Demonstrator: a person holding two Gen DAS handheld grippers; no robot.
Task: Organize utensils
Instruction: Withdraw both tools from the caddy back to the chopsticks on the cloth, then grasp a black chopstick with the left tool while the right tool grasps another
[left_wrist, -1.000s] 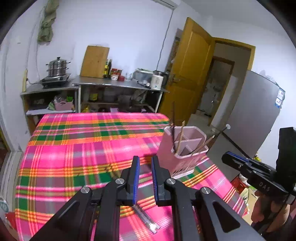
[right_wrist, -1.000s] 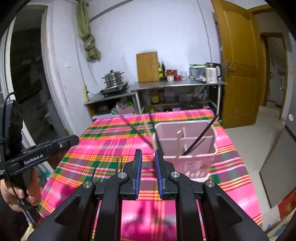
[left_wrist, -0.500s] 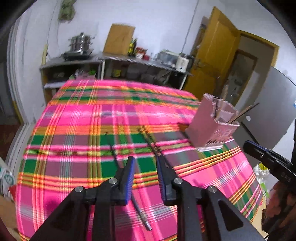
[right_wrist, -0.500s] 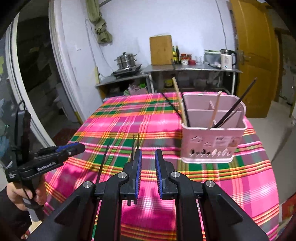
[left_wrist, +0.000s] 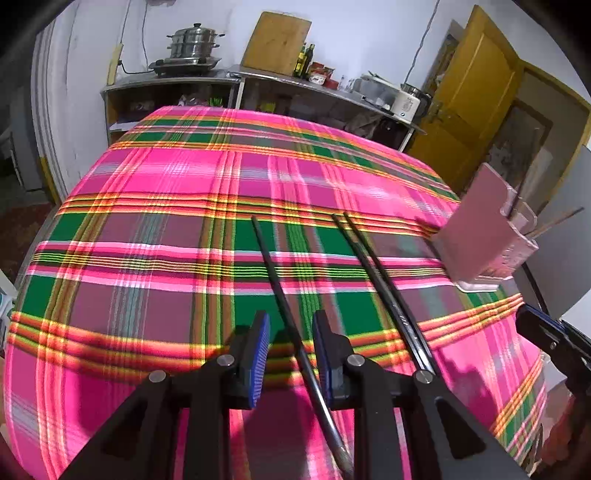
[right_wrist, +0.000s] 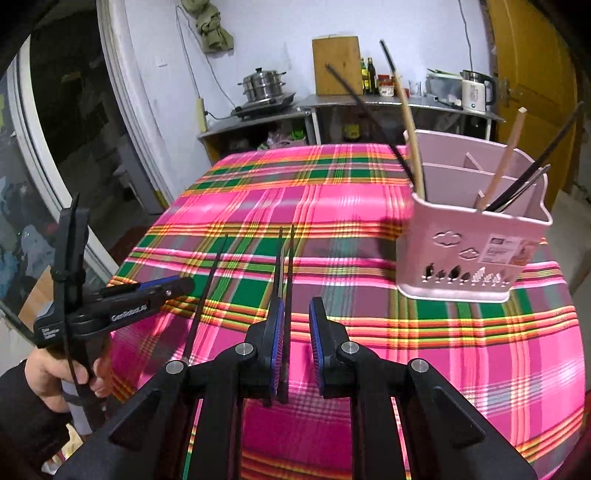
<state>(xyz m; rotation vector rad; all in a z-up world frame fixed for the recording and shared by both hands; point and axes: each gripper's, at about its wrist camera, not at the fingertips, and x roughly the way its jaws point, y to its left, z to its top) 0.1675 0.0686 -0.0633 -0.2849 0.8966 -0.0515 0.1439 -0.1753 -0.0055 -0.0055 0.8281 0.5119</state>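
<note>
A single black chopstick (left_wrist: 275, 275) lies on the plaid cloth and runs between the fingers of my open left gripper (left_wrist: 290, 334), which is low over it. A pair of black chopsticks (left_wrist: 373, 264) lies to its right. My right gripper (right_wrist: 296, 321) is open just above that pair (right_wrist: 286, 258); the single chopstick (right_wrist: 207, 280) lies to its left. The pink divided holder (right_wrist: 472, 240) stands at the right with several chopsticks in it; it also shows in the left wrist view (left_wrist: 480, 236).
The table with the pink plaid cloth (left_wrist: 166, 236) drops off at every side. A metal counter (right_wrist: 369, 101) with a steamer pot, cutting board, bottles and kettle stands behind. A yellow door (left_wrist: 476, 96) is at the right.
Both grippers have come down and forward over the chopsticks on the cloth. The left gripper has opened wider around the single chopstick; the right has opened slightly.
</note>
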